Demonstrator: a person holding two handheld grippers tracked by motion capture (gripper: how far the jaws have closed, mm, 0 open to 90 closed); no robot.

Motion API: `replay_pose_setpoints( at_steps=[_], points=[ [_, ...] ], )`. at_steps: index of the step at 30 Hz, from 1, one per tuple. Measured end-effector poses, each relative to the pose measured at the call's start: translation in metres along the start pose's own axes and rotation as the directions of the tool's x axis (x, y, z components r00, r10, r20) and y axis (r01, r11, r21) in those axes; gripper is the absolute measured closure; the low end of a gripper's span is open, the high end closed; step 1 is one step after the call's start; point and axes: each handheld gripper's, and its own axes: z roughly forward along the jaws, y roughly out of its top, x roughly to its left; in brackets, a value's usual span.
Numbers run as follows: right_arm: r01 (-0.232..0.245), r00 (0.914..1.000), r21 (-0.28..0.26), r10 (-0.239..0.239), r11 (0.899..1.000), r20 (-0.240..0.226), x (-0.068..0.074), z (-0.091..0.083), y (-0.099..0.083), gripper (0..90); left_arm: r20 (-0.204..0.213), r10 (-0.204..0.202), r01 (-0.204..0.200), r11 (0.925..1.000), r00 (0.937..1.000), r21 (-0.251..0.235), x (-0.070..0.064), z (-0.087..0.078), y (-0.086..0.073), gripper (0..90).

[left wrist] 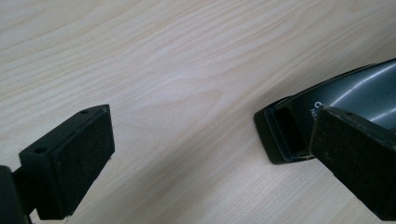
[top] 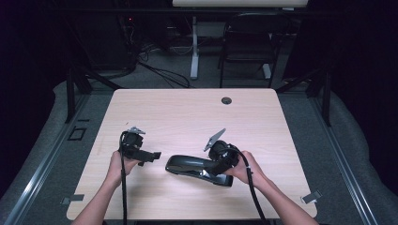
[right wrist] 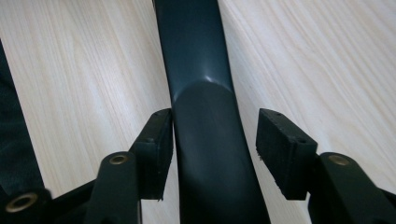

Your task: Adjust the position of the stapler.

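Glossy dark plastic marks the long stapler-like tool (top: 197,167) lying on the pale wood table (top: 187,108), near the front edge and a little right of centre, its length running roughly left to right. The right gripper (top: 217,158) sits over the tool's right end. In the right gripper view the tool's curved body (right wrist: 205,140) runs up between the two jaws. The left pad (right wrist: 159,149) touches its side, while the right pad (right wrist: 280,149) stands off with a strip of table showing between, so the jaws are spread and not clamped. The left gripper (top: 152,155) is held just left of the tool's left end, apart from it. In the left gripper view its jaws are wide apart with bare table between them, and the tool's end (left wrist: 289,135) lies just beside the right-hand jaw.
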Motion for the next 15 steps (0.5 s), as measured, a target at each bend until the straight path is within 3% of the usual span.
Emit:
replay_pose_setpoints(
  at_steps=[4,5,7,12,15],
  points=[
    [0.021,0.9997,0.01,-0.021,1.0,-0.016,0.002,0.009,0.007,54.0,0.0,-0.003,0.003,1.0,1.0,0.002,0.001,0.001,0.0,0.2],
    [0.064,0.9979,0.018,-0.064,0.998,-0.004,0.007,0.014,0.011,55.3,0.0,-0.006,0.006,1.0,1.0,0.003,0.001,0.001,0.0,0.2],
    [0.106,0.9943,0.022,-0.106,0.994,-0.008,0.007,0.014,0.011,57.6,0.001,-0.008,0.008,1.0,1.0,0.004,0.001,0.001,0.0,0.2],
    [0.131,0.9909,-0.001,-0.131,0.991,-0.031,0.005,0.014,0.008,58.4,0.0,-0.01,0.01,0.9999,0.9999,0.005,0.001,0.001,0.0,0.2],
    [0.178,0.9833,-0.003,-0.178,0.984,-0.035,0.003,0.013,0.007,58.4,0.002,-0.01,0.01,0.9999,0.9999,0.005,0.001,0.001,0.0,0.2]
  ],
)
